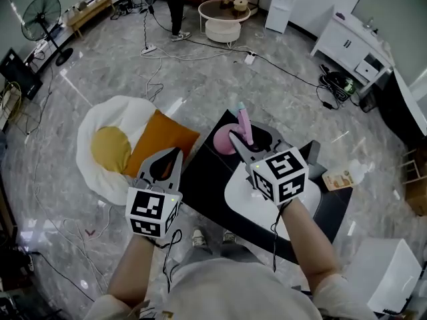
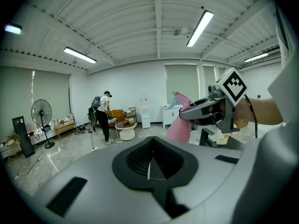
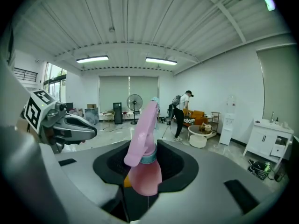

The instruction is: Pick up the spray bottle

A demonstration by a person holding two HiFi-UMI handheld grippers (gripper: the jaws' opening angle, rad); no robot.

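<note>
The pink spray bottle (image 1: 225,141) hangs above the black table (image 1: 208,177), its trigger head (image 1: 244,124) pointing up. My right gripper (image 1: 243,143) is shut on it, the jaws clamping the bottle around its neck and upper body. In the right gripper view the bottle (image 3: 143,171) fills the space between the jaws, tilted, nozzle up. The left gripper view shows the bottle (image 2: 179,128) and the right gripper (image 2: 196,111) at its right. My left gripper (image 1: 175,155) hovers left of the table, shut and holding nothing; its pads meet in its own view (image 2: 151,168).
A white oval board (image 1: 245,196) lies on the table under my right hand, with a small carton (image 1: 337,179) near the right edge. An egg-shaped rug (image 1: 109,145) with an orange cushion (image 1: 158,141) is on the floor at left. A person (image 1: 175,4) stands far off.
</note>
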